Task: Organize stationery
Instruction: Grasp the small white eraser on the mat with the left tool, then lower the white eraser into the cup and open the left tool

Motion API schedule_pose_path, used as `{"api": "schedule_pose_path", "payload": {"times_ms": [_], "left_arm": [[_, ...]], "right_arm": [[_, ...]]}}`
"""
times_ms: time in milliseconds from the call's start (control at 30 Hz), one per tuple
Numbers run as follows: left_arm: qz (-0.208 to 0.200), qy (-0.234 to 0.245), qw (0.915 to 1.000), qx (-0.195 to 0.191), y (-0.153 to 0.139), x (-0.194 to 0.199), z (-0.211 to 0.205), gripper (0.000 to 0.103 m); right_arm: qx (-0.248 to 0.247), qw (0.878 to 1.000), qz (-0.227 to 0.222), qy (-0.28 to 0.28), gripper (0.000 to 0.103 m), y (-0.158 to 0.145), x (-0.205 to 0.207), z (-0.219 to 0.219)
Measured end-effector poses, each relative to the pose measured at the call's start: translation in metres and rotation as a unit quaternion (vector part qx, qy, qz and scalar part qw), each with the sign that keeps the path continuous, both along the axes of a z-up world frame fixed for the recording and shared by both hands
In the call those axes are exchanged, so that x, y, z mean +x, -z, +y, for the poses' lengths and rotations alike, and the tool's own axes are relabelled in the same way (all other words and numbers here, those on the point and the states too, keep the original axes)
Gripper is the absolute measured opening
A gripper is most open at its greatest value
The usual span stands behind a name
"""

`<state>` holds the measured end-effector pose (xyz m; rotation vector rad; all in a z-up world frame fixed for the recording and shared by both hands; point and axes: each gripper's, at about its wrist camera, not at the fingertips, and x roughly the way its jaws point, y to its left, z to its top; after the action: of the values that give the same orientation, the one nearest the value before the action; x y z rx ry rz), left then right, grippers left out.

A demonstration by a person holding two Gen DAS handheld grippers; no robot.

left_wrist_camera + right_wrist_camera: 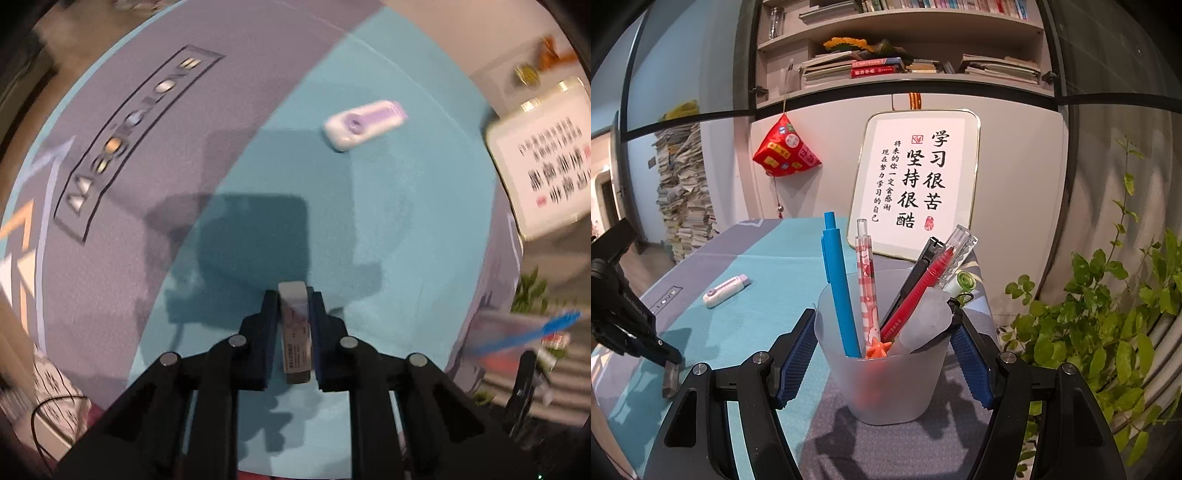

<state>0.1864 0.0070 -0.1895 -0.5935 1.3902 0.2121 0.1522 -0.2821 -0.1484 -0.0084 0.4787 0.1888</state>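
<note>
My left gripper [293, 306] is shut on a grey-white eraser [294, 325] in a printed sleeve and holds it just above the teal desk mat [406, 229]. It also shows at the left of the right wrist view [670, 369], with the eraser [669, 380] hanging from it. A white and purple correction tape [364, 124] lies on the mat farther ahead, also seen in the right wrist view [726, 290]. My right gripper [884, 354] is closed around a frosted pen cup [886, 376] holding several pens, its blue pads against the cup's sides.
A framed calligraphy sign [916, 184] leans on the wall behind the cup. A leafy plant [1108, 332] stands at the right. The mat's grey part carries a printed logo [125, 147]. A red pouch [785, 149] hangs on the cabinet.
</note>
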Motion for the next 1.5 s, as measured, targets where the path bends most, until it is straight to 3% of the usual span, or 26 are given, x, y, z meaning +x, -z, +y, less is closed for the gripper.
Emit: {"api": "schedule_pose_path", "payload": {"times_ms": [133,300,400,533,633,733,1033,1200,1233,1333,1500], "left_arm": [[-0.035,0.062,0.9975,-0.001,-0.007,0.003,-0.016,0.014],[-0.122,0.111,0.9862,0.009,-0.05,0.0,-0.036,0.013],[-0.196,0.147,0.9694,-0.001,-0.087,-0.002,-0.056,0.014],[-0.274,0.204,0.9391,-0.033,-0.128,-0.01,-0.086,0.014],[-0.3,0.24,0.9214,-0.059,-0.142,-0.008,-0.113,0.014],[-0.315,0.276,0.9063,-0.058,-0.144,-0.003,-0.142,0.014],[-0.249,0.326,0.9108,-0.045,-0.102,0.019,-0.186,0.014],[-0.238,0.331,0.912,-0.044,-0.098,0.017,-0.183,0.014],[-0.245,0.331,0.9105,-0.041,-0.099,0.016,-0.181,0.016],[-0.266,0.324,0.9077,-0.027,-0.108,0.01,-0.173,0.042],[-0.298,0.311,0.9022,0.02,-0.115,0.014,-0.147,0.05]], "right_arm": [[-0.001,1.0,0.0,0.0,0.072,0.0,0.0,0.0],[-0.003,1.0,-0.001,0.0,0.072,0.0,0.0,0.001],[-0.005,1.0,-0.003,-0.001,0.072,0.001,-0.001,0.001],[-0.003,1.0,-0.002,-0.002,0.072,0.001,-0.001,0.001],[-0.003,1.0,-0.001,-0.002,0.072,0.001,-0.002,0.001],[-0.003,1.0,-0.001,-0.002,0.072,0.001,-0.002,0.001],[0.001,1.0,0.001,-0.001,0.072,0.002,-0.005,0.0],[-0.001,1.0,0.0,-0.001,0.072,0.001,-0.004,0.001],[-0.001,1.0,0.0,-0.001,0.072,0.001,-0.004,0.001],[-0.005,1.0,0.0,0.0,0.072,0.001,-0.003,0.001],[-0.003,1.0,0.001,0.0,0.072,0.001,-0.003,0.001]]}}
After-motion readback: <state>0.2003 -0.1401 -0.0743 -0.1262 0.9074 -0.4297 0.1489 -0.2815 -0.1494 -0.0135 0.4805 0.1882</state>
